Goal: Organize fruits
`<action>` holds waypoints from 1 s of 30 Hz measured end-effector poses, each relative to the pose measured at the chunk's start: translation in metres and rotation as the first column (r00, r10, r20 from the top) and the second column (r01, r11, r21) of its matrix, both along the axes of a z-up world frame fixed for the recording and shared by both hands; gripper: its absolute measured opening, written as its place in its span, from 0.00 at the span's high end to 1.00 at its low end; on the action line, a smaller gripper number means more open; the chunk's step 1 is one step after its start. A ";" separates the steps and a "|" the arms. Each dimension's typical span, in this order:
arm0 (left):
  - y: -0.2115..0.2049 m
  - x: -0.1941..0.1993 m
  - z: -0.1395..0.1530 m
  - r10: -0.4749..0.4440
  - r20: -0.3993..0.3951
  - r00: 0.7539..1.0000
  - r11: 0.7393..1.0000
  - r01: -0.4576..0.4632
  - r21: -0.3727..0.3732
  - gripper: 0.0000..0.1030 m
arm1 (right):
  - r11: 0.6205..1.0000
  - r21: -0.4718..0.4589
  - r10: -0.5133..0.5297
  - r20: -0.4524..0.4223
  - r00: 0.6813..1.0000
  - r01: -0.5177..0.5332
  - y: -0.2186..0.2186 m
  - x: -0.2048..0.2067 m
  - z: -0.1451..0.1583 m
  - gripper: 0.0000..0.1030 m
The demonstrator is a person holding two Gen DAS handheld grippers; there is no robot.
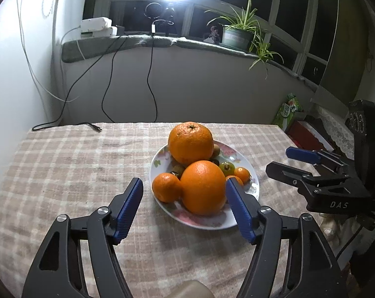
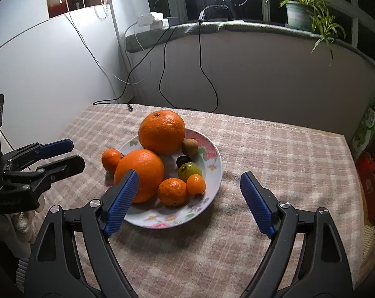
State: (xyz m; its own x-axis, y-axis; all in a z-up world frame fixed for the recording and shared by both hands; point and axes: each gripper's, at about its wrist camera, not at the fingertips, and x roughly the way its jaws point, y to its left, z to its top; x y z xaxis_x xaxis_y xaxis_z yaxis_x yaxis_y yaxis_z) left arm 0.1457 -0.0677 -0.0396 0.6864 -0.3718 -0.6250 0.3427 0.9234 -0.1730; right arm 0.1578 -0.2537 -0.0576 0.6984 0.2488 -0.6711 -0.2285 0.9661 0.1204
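— Are you seeing both tools? The left tool (image 1: 183, 200) is hanging at the lower middle of its own view with its blue ribbed pads spread wide, holding nothing; the right tool (image 2: 189, 193) is standing wider still, also gripping nothing.

— Yes, and the fruit is all sitting on the round white floral plate (image 2: 213, 173), mid-frame, on the table under the pink-and-cream checked cloth (image 2: 274, 149). Two large oranges (image 2: 162, 132) are taking up most of it, one perched behind and above the other.

— That is what is worrying me. The rear one is resting against the front large orange (image 1: 202, 187), so if a pad is nudging either while coming in, I'd judge the top one could be rolling off the rim.

— And the small mandarin (image 1: 166, 187) is sitting right at the plate's left edge in the left view, partly overhanging it. A brush there could be sending it onto the cloth.

— The little ones, too: the green round fruit (image 2: 189, 171), the brown one (image 2: 189, 146), the tiny orange kumquat (image 2: 196, 184). Wide pads may be slipping on those.

— Any writing you're reading?

— "DAS" in pale letters on the black body of the right tool, at the right of the left view. The green packet (image 1: 288, 111) beyond the table is carrying print, but it's too blurred to read.
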 end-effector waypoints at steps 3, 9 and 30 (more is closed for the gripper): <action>-0.001 -0.007 0.003 0.012 0.008 1.000 1.000 -0.012 0.008 0.31 | 1.000 -0.013 -0.015 0.025 1.000 0.015 0.001 -0.010 0.006 0.06; 0.002 -0.018 0.009 0.027 0.021 0.999 1.000 -0.027 0.008 0.29 | 0.999 -0.026 -0.040 0.078 0.996 0.042 0.001 -0.027 0.017 0.03; 0.001 -0.033 0.015 0.025 0.032 0.999 1.000 -0.025 0.004 0.24 | 0.998 -0.038 -0.047 0.095 0.994 0.051 0.003 -0.043 0.023 0.01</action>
